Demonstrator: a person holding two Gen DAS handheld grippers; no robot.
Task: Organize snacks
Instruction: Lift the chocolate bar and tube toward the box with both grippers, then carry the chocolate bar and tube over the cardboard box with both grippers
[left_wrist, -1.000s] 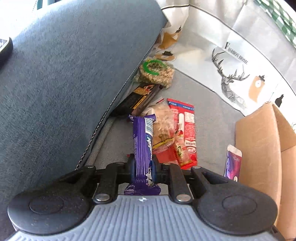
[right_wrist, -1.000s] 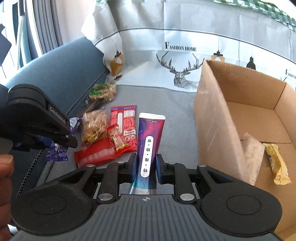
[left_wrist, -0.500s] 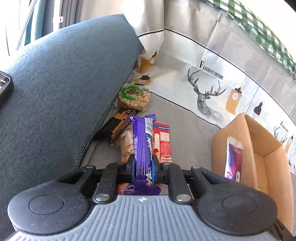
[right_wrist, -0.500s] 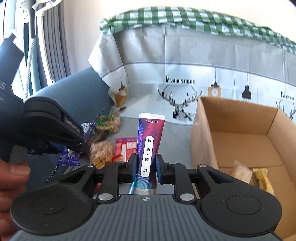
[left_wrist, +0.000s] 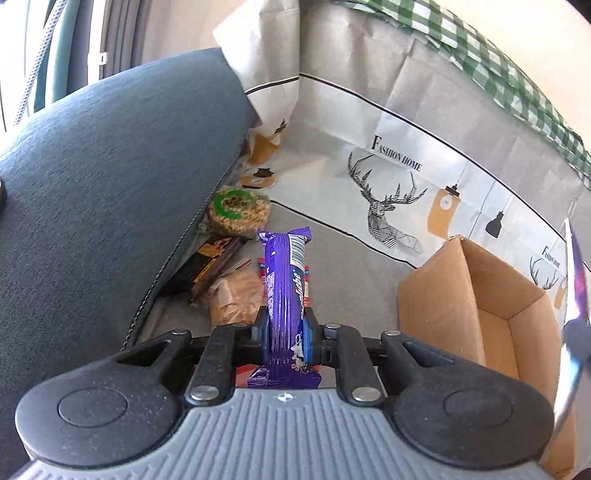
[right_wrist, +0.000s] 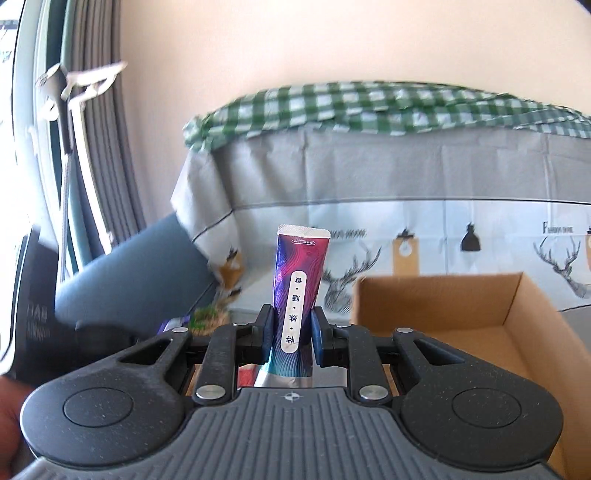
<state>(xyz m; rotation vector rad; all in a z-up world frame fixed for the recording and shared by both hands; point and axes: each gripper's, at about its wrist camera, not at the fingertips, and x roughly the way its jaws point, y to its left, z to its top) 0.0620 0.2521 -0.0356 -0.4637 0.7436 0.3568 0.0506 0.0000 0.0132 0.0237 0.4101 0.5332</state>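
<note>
Both claws have risen off the sofa, the right claw (right_wrist: 291, 338) pinching an upright purple sachet (right_wrist: 300, 291) nearer the cardboard box (right_wrist: 509, 306), the left claw (left_wrist: 285, 332) pinching a purple chocolate bar (left_wrist: 284, 291).

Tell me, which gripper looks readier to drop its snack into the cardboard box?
Probably the right gripper: its purple-pink sachet faces the cardboard box. The left gripper, holding the purple bar, has the box off to its side.

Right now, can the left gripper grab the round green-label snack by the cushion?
Probably not: the left gripper is shut on a purple bar. The path to the round snack looks clear.
</note>
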